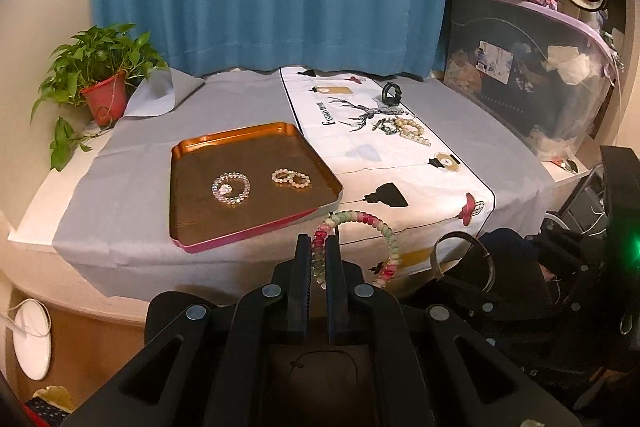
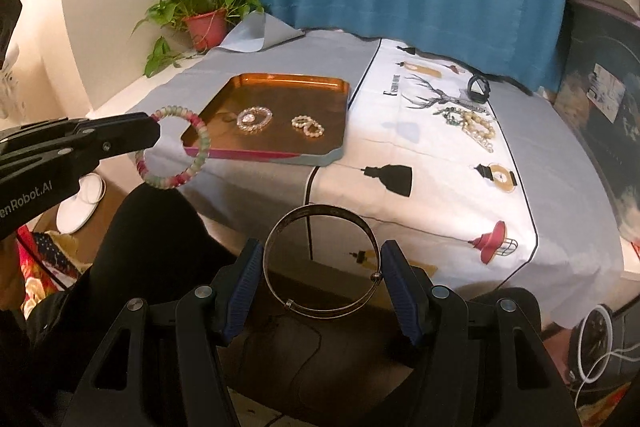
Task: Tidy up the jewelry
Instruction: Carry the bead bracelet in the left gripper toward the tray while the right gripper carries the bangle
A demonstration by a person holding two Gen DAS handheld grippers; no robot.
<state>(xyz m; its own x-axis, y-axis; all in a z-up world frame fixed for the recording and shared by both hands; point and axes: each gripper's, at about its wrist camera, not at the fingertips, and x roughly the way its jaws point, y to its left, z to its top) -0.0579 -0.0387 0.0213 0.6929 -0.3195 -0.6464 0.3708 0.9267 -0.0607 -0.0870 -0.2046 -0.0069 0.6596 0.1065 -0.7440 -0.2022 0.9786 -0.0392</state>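
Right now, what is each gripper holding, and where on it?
Left gripper: pink-green bead bracelet, pinched across its band. Right gripper: metal bangle, clamped across its outer sides.

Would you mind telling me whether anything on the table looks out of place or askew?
Only the grey cloth: its far corner by the potted plant is folded up and back. The tray sits flat and nothing looks spilled or damaged.
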